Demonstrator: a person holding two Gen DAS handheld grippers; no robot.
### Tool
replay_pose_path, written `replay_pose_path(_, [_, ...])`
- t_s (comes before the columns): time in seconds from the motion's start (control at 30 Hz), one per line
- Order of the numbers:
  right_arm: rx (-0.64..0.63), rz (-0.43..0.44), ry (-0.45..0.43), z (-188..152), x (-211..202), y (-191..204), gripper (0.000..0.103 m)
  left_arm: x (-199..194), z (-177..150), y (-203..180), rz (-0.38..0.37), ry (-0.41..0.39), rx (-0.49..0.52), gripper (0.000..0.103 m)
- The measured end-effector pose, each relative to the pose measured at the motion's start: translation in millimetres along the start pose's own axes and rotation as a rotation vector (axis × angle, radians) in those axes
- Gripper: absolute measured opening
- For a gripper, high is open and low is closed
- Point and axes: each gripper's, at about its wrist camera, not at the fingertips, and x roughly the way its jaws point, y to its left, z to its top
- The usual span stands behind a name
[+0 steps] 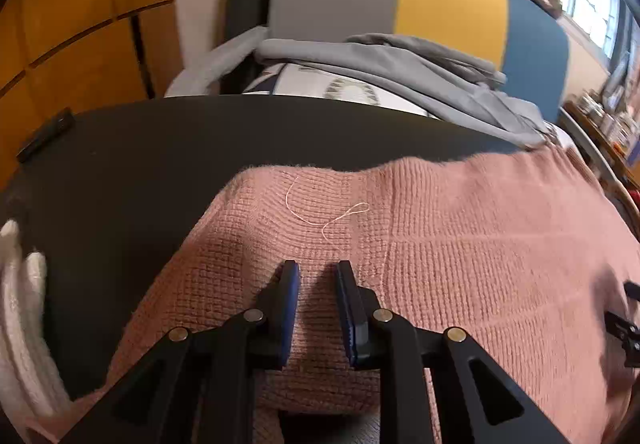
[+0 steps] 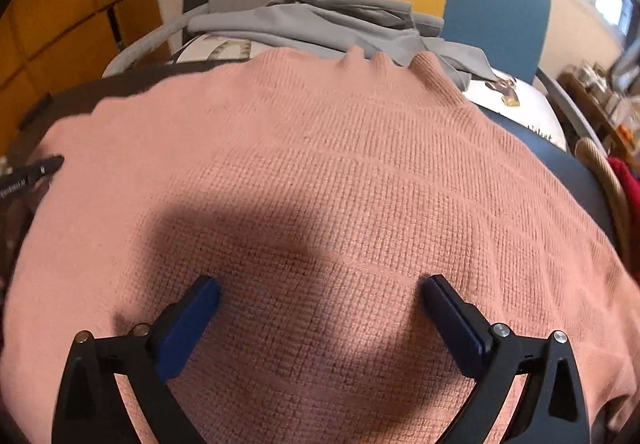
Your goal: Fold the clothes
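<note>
In the left wrist view the left gripper (image 1: 318, 272) hangs over the pink sweater (image 1: 460, 244) with its jaws narrowly parted and nothing pinched; the knit lies under and ahead of them on the black table (image 1: 140, 147), and only here does a loose thread (image 1: 328, 217) show, just ahead of the tips. In the right wrist view the right gripper (image 2: 320, 292) stands released and wide, probably readied for a fresh hold. This view alone shows the sweater's puckered far edge, well ahead of the jaws by the grey garment (image 2: 320, 19).

The left claw (image 1: 318, 270) pointed steeply down, jaws narrowly parted; the right claw (image 2: 320, 290) pointed down, spread wide.
</note>
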Motion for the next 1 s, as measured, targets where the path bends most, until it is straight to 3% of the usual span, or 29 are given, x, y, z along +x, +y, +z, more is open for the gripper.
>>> replay_pose_path(0.1, [0.005, 0.003, -0.013, -1, -2, -1, 0.103, -8, 6, -5, 0.069, -0.004, -0.021, 0.020])
replay_pose_path(0.17, [0.013, 0.031, -0.028, -2, -7, -3, 0.103, -30, 6, -14, 0.067, -0.068, -0.035, 0.019])
replay_pose_path(0.3, [0.067, 0.152, -0.079, -11, -34, -17, 0.103, -81, -13, -39, -0.076, -0.164, -0.061, 0.020])
replay_pose_path(0.4, [0.089, 0.156, -0.097, -33, -63, -27, 0.103, -108, -49, -75, -0.178, -0.164, 0.005, 0.021])
replay_pose_path(0.53, [0.129, 0.115, -0.103, -75, -95, -50, 0.103, -135, -106, -103, -0.242, -0.138, 0.073, 0.021])
replay_pose_path(0.8, [0.295, 0.074, -0.047, -173, -128, -121, 0.103, -146, -184, -83, -0.137, -0.073, 0.146, 0.021])
replay_pose_path(1.0, [0.222, -0.016, -0.079, -193, -124, -140, 0.103, -158, -205, -78, -0.094, -0.114, 0.184, 0.024])
